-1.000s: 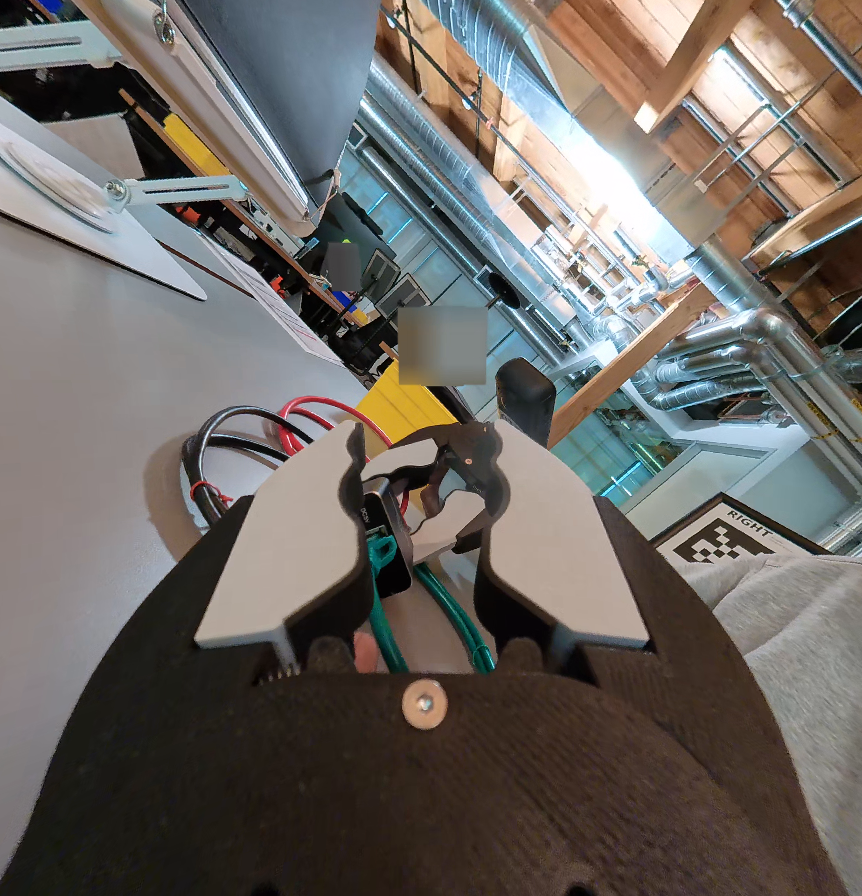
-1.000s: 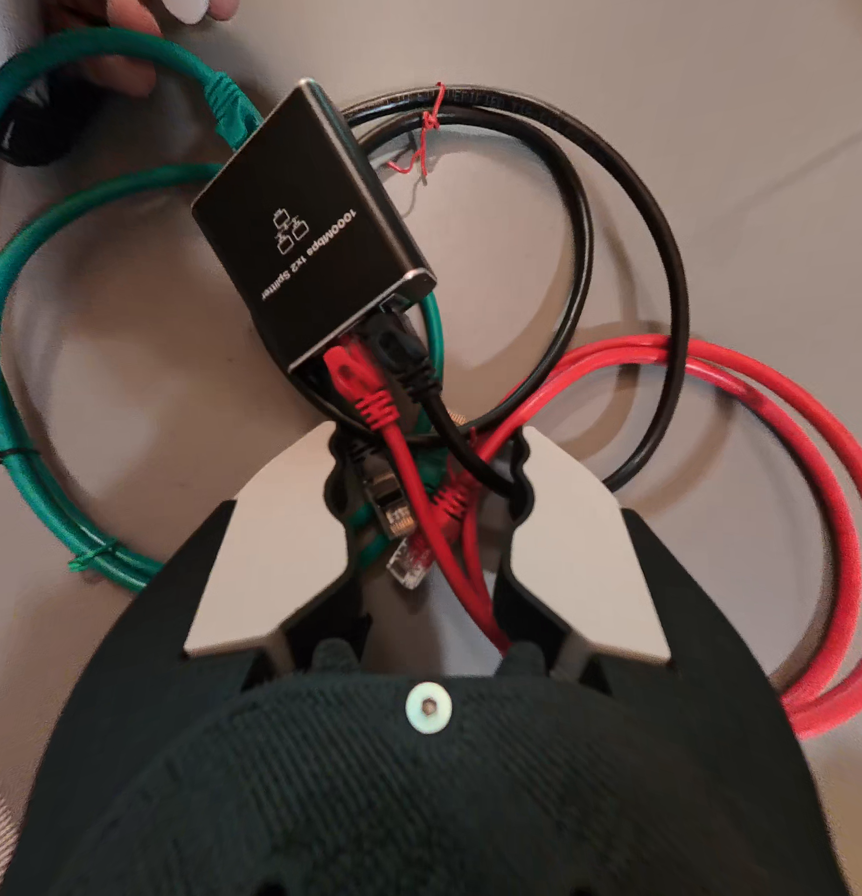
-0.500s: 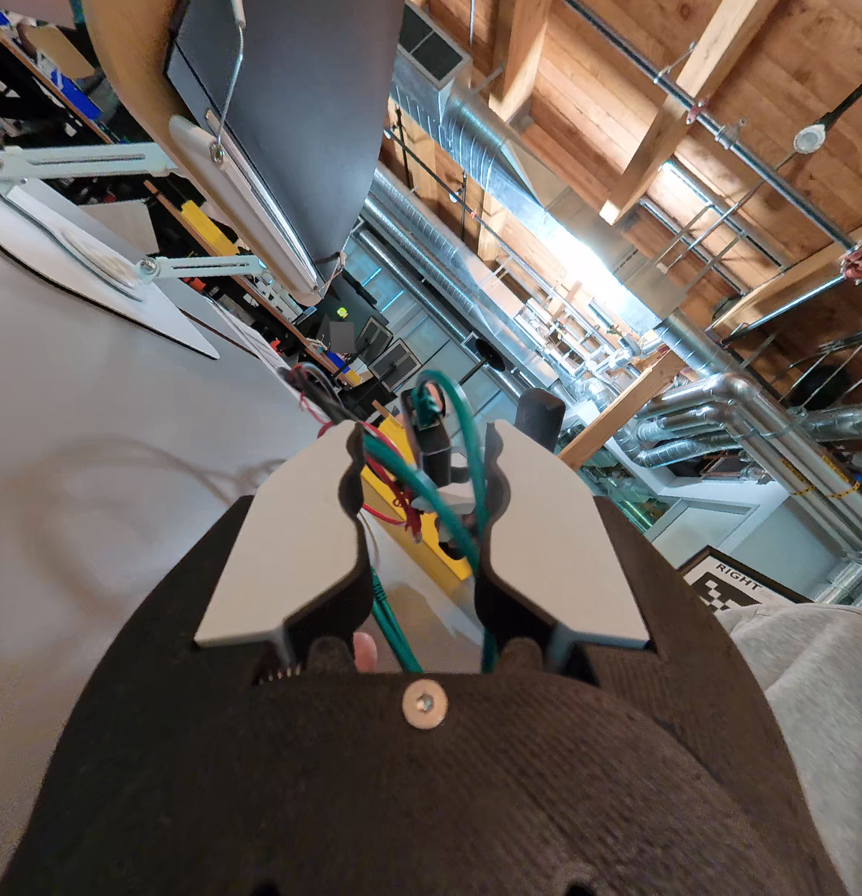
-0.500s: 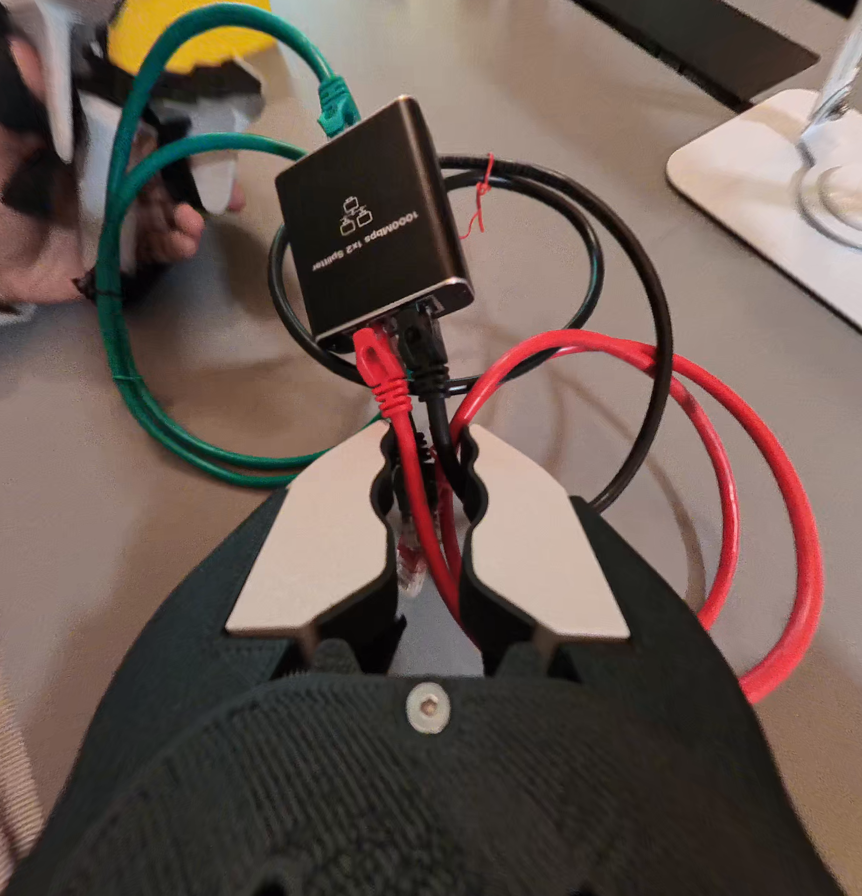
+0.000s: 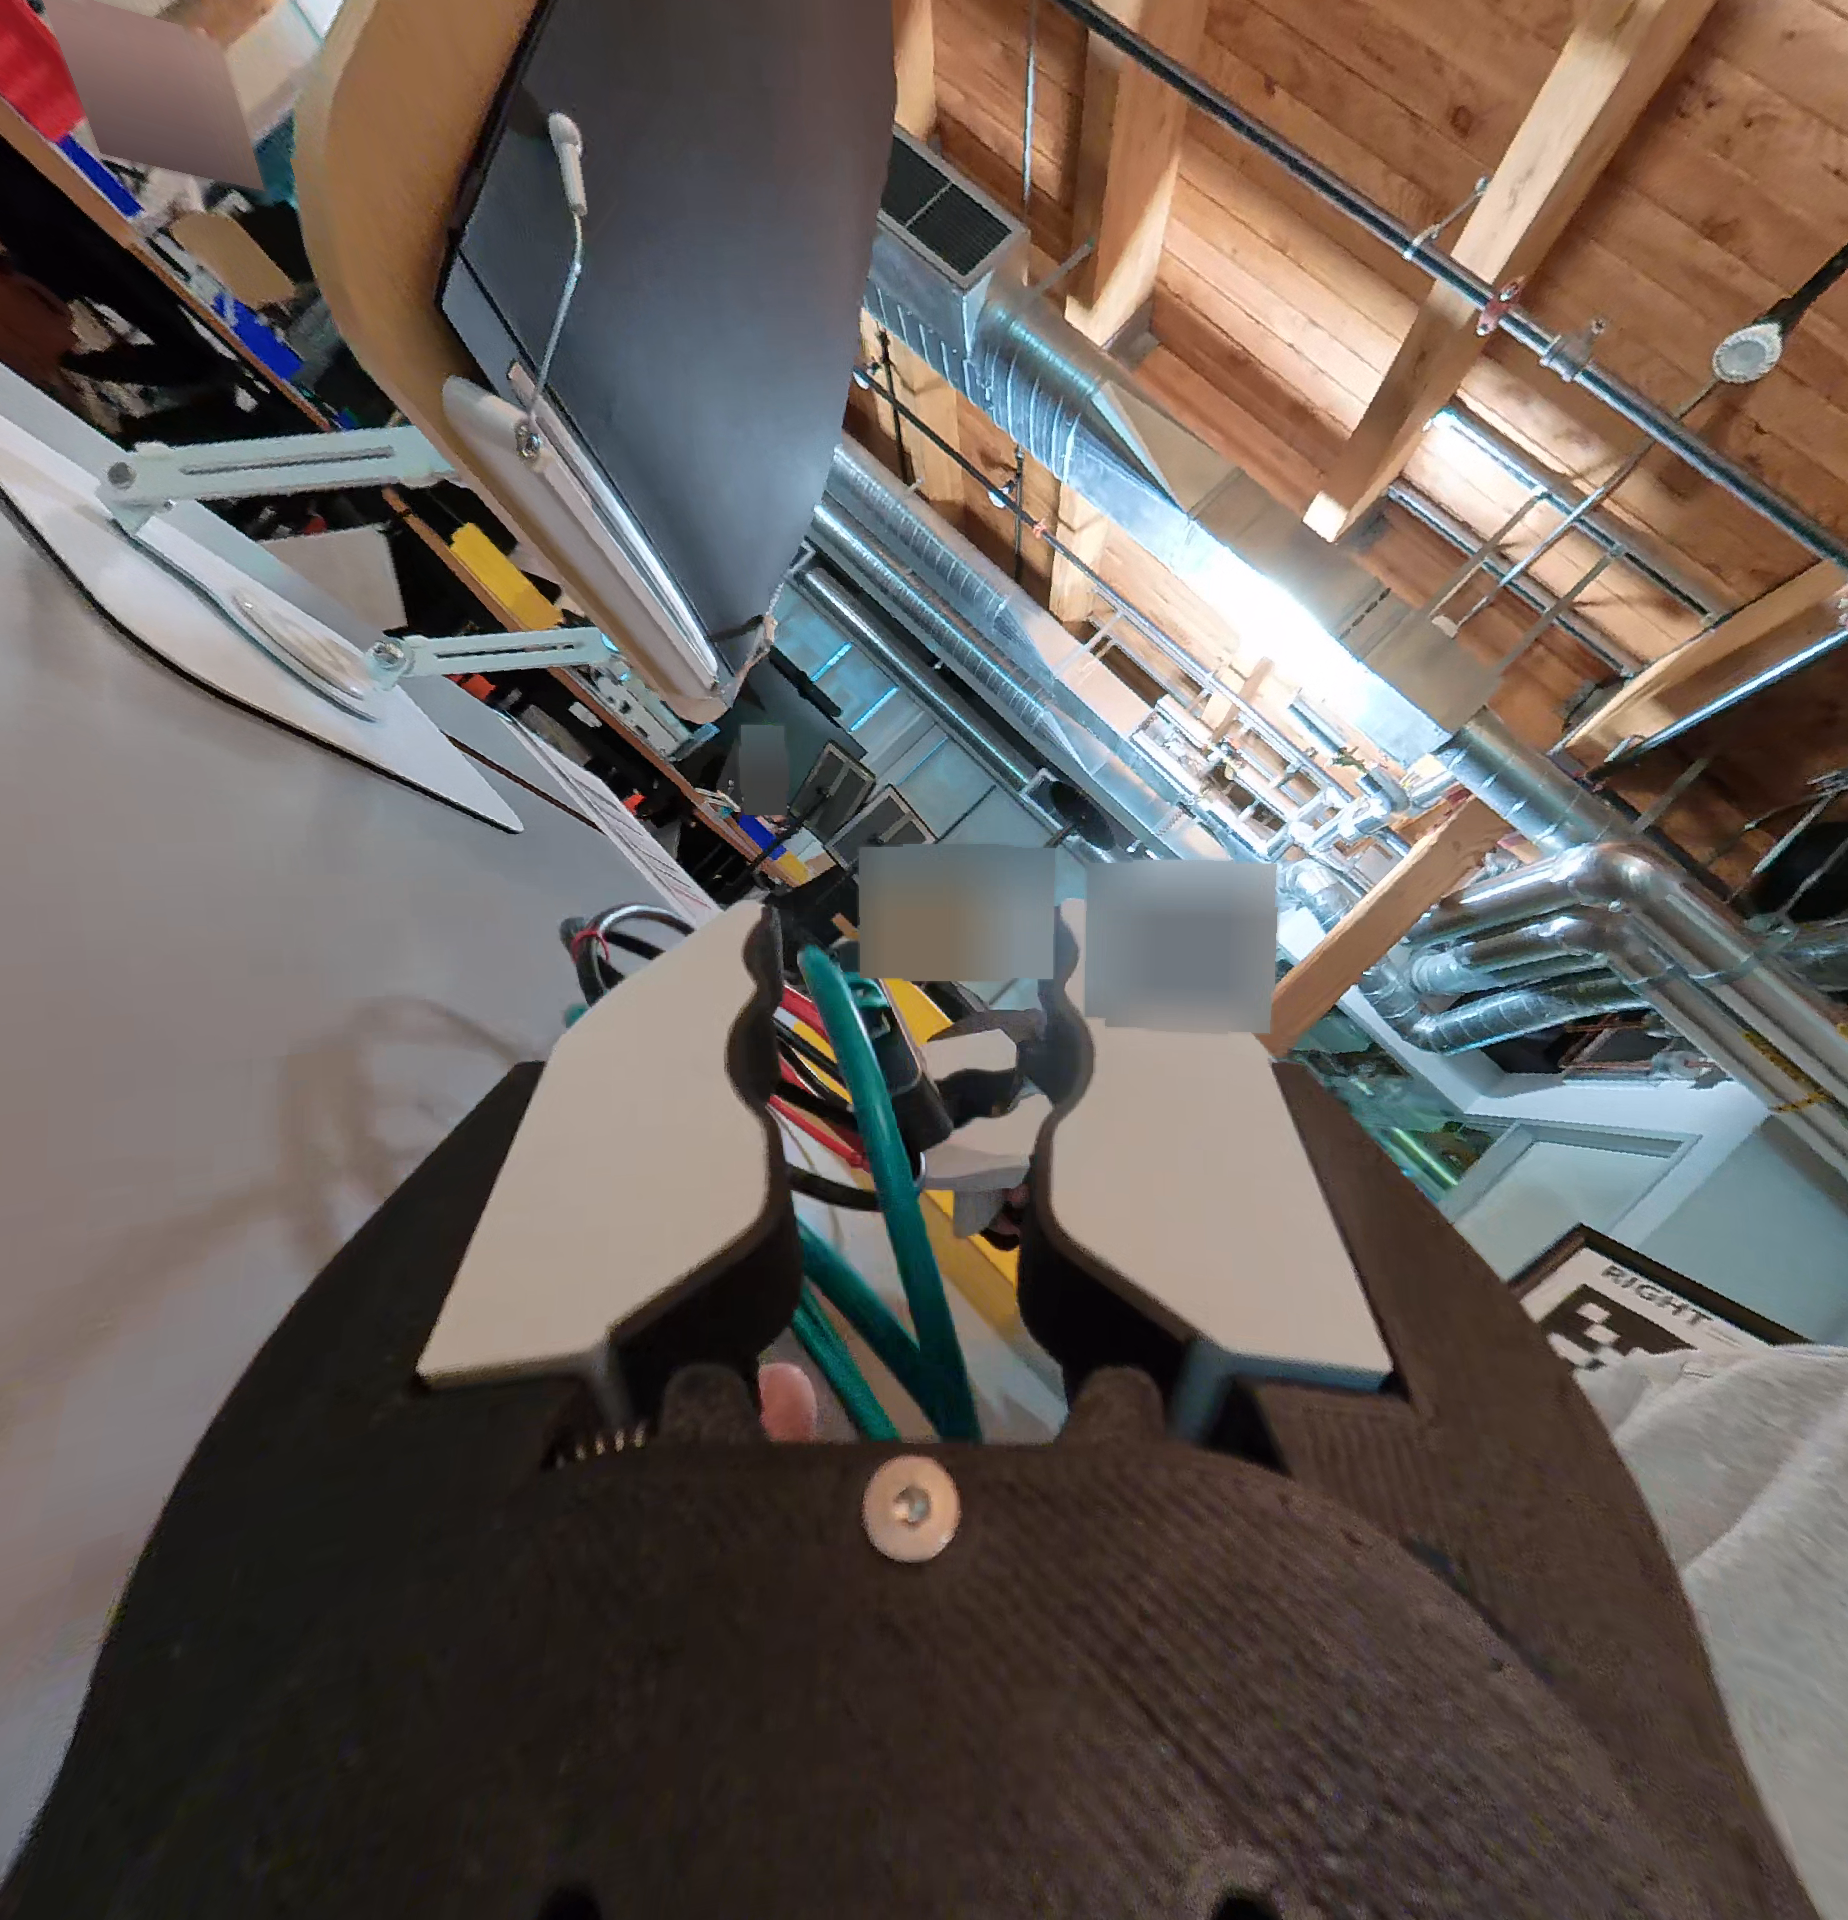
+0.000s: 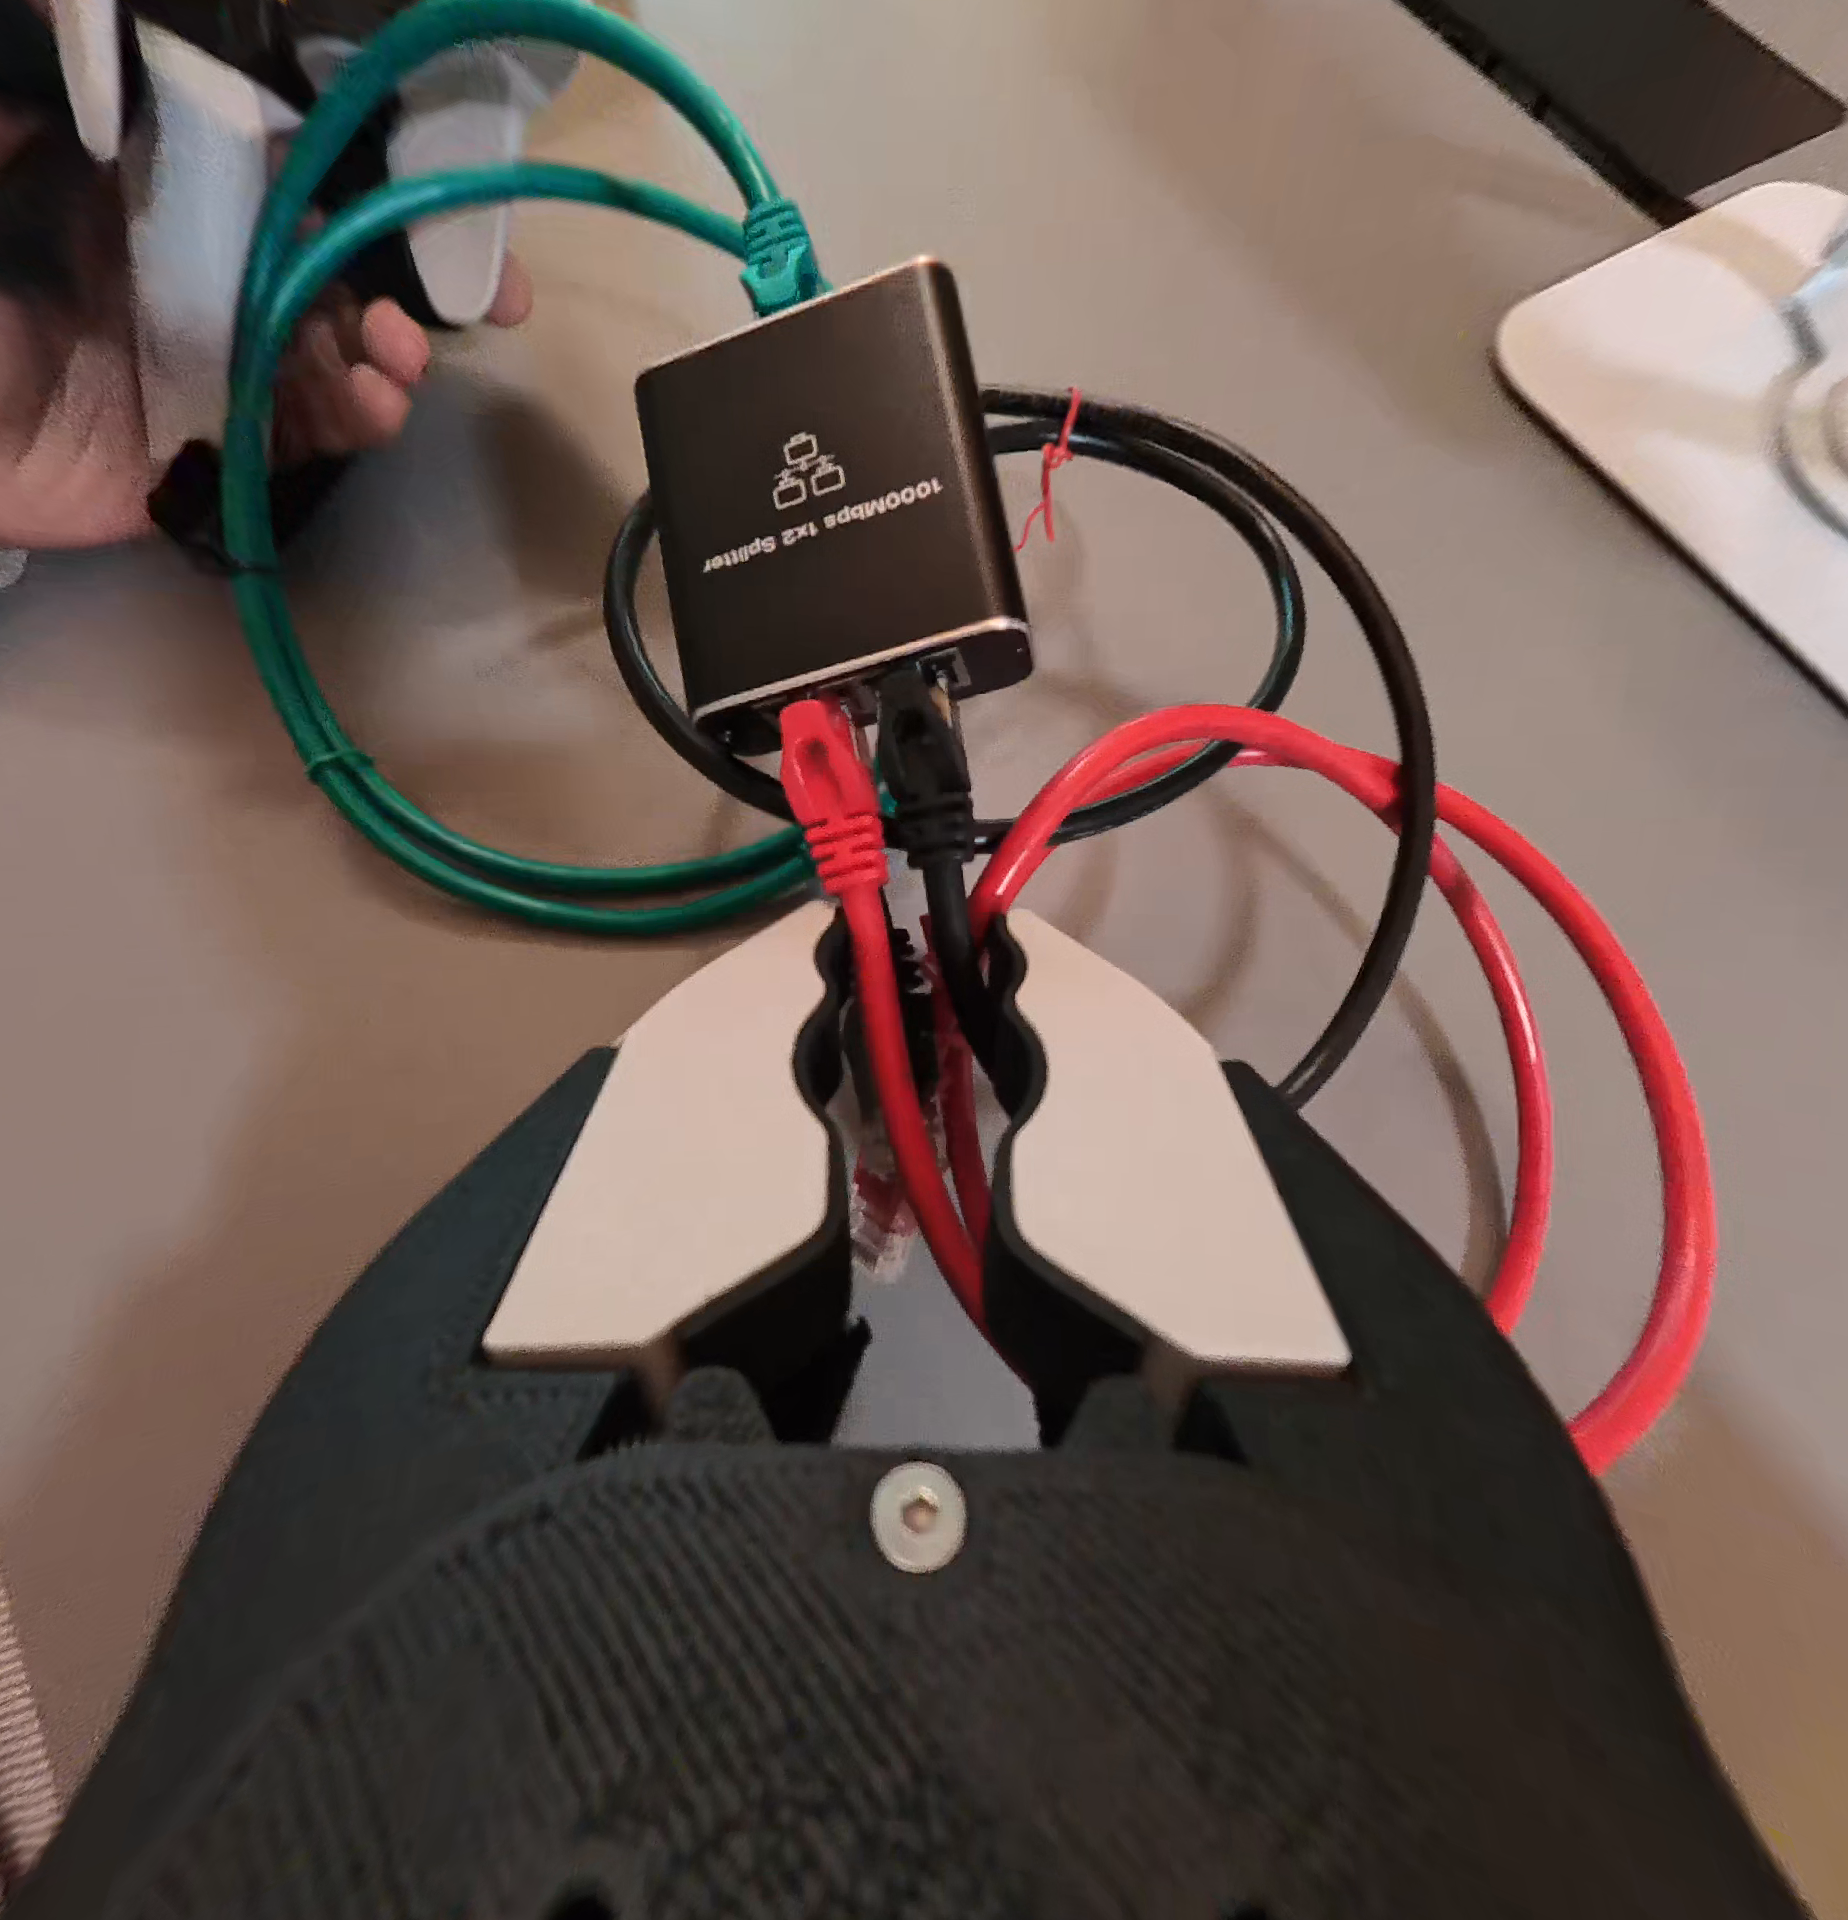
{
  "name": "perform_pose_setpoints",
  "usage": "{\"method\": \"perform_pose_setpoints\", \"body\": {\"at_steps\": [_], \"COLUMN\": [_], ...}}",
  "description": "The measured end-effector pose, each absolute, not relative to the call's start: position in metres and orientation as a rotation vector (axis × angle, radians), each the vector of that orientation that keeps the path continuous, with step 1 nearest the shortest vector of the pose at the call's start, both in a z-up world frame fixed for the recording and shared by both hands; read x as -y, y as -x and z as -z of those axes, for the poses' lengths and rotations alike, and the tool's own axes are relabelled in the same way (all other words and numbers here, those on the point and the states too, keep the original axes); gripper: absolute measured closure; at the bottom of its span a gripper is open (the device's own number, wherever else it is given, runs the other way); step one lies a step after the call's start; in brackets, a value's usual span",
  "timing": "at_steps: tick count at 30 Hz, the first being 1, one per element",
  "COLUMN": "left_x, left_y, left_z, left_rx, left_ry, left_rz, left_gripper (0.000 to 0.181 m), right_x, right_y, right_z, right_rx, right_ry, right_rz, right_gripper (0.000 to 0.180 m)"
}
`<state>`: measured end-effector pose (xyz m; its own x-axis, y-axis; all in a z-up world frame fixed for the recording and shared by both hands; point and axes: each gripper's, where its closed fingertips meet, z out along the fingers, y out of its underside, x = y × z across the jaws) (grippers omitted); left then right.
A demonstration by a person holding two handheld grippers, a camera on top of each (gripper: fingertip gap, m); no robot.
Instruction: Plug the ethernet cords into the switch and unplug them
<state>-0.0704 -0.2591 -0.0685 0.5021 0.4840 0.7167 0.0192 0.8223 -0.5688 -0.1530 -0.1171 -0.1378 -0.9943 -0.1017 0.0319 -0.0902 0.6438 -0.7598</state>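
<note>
Switch (image 6: 832, 499), a small black box, sits at upper centre of the right wrist view, raised off the grey table (image 6: 276, 1039) on its cords. A red cord (image 6: 832, 790) and a black cord (image 6: 930, 769) are plugged into its near face, side by side, and a green cord (image 6: 780, 249) enters its far end. The right gripper (image 6: 915, 935) fills the lower frame, its jaws drawn close together and clamped on the red and black cords just below the plugs; a loose clear-tipped red plug (image 6: 878, 1195) hangs between the jaws. Red and black loops spread to the right, green loops to the left. At upper left a hand (image 6: 359, 364) holds the left gripper (image 6: 276, 177), blurred, with the green loops passing through it. A white stand base (image 6: 1678, 343) lies at the right edge.

In the left wrist view, tilted toward a wooden ceiling (image 5: 1315, 208), the left gripper (image 5: 909, 935) has its jaws apart, green cord (image 5: 889, 1143) strands running loosely between them. Whether they grip it cannot be told.
</note>
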Motion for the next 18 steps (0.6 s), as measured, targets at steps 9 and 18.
{"method": "perform_pose_setpoints", "body": {"at_steps": [9,18], "left_x": [0.280,0.270], "left_y": [0.063,0.066], "left_z": [0.071,0.072], "left_rx": [1.131,1.142], "left_ry": [0.628,0.708], "left_rz": [-0.602,-0.607], "left_gripper": [0.139,0.145], "right_x": [0.149,0.159], "right_y": [0.137,0.132], "right_z": [0.153,0.183], "right_rx": [-2.815,-3.111], "right_ry": [0.025,0.139], "right_rz": [1.217,0.967], "right_gripper": [0.136,0.114]}}
